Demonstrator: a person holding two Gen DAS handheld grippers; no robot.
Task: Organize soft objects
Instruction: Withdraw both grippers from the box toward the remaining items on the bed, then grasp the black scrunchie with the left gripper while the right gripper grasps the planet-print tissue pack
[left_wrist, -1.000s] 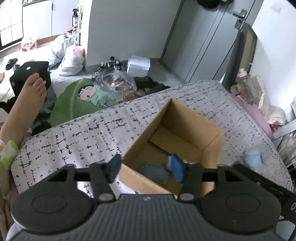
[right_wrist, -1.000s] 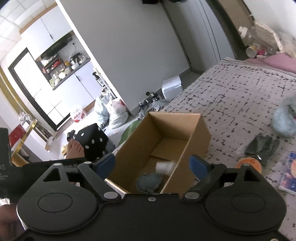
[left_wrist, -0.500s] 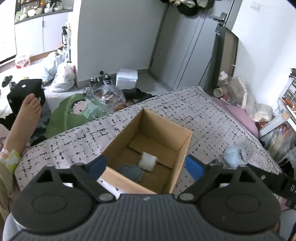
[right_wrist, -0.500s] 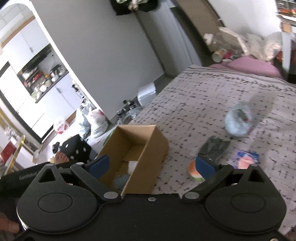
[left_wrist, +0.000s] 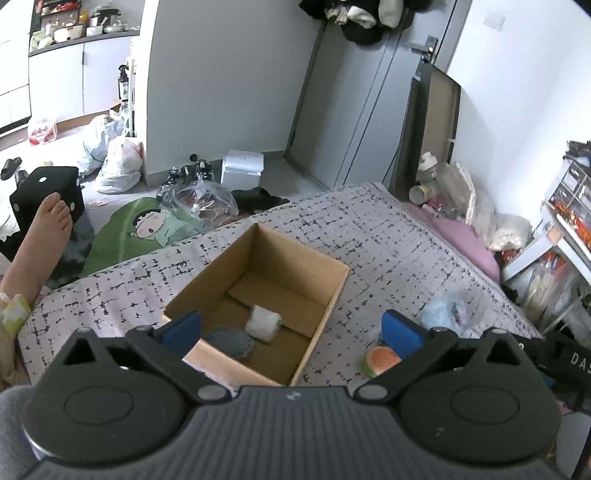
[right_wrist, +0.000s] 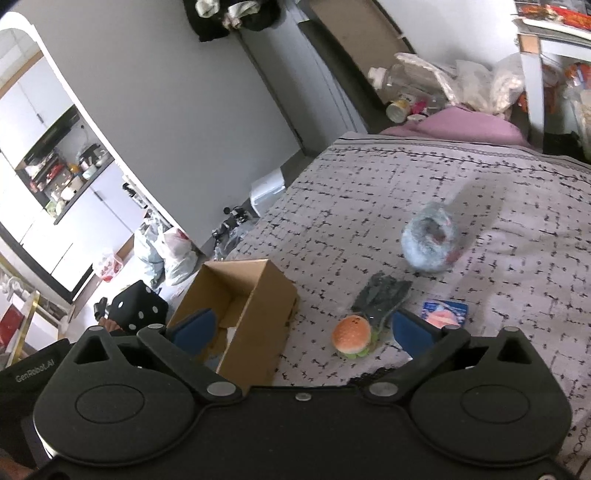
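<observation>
An open cardboard box (left_wrist: 334, 291) sits on the patterned bed cover; it also shows in the right wrist view (right_wrist: 258, 306). Inside lie a white soft piece (left_wrist: 263, 322) and a grey-blue soft piece (left_wrist: 229, 341). My left gripper (left_wrist: 291, 332) is open and empty, above the box's near edge. My right gripper (right_wrist: 301, 330) is open and empty, right of the box. On the cover lie a burger plush (right_wrist: 351, 336), a dark glove (right_wrist: 382, 295), a pale blue fluffy piece (right_wrist: 430, 240) and a small blue packet (right_wrist: 445, 312). A watermelon-slice toy (left_wrist: 380, 360) lies right of the box.
The bed cover (left_wrist: 388, 240) ends at a pink pillow (left_wrist: 461, 236) and clutter on the right. Bags, shoes and a green mat (left_wrist: 147, 229) lie on the floor beyond the bed. A person's bare foot (left_wrist: 44, 221) is at the left.
My left gripper opened and rose back from the box, leaving the white soft piece inside. My right gripper swung right, bringing the burger plush, glove and packet into view.
</observation>
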